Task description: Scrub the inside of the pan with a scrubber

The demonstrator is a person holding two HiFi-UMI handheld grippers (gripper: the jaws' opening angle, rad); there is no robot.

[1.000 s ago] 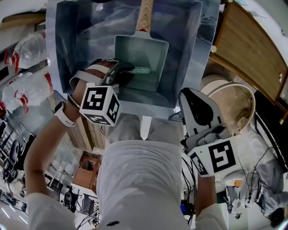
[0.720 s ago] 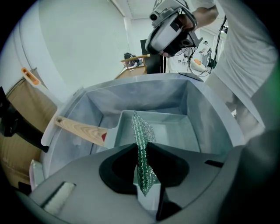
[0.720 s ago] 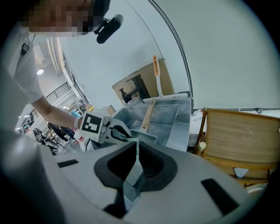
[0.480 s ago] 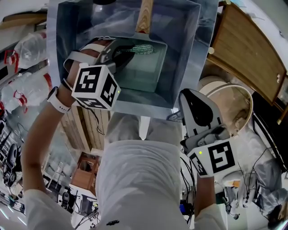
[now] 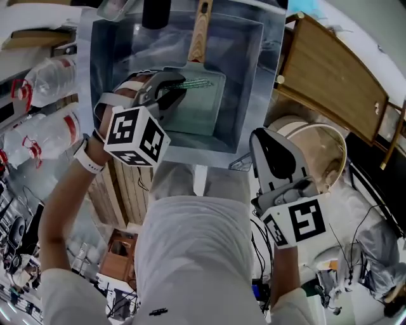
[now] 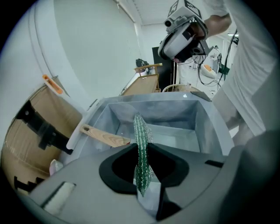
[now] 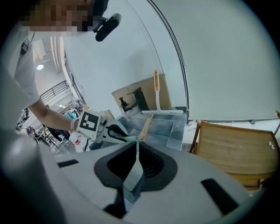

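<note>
A square grey pan (image 5: pixel 204 109) with a wooden handle (image 5: pixel 198 35) lies in the steel sink (image 5: pixel 254 76). My left gripper (image 5: pixel 177 89) is shut on a green mesh scrubber (image 5: pixel 195 83), which hangs over the pan's far part near the handle; whether it touches the pan I cannot tell. In the left gripper view the scrubber (image 6: pixel 141 135) sticks up from between the shut jaws (image 6: pixel 142 175), with the pan (image 6: pixel 183 142) beyond. My right gripper (image 5: pixel 263 138) is held low beside the person's body, outside the sink, shut with nothing in it (image 7: pixel 133 175).
Plastic bottles (image 5: pixel 51 76) lie left of the sink. A white bucket (image 5: pixel 320 152) stands to the right, close to the right gripper. A wooden board (image 5: pixel 330 82) lies at the right. A dark tap (image 5: pixel 155 13) stands at the sink's far edge.
My left gripper carried the scrubber from the pan's middle to its far, handle-side part, then slightly back. The right gripper stayed where it was.
</note>
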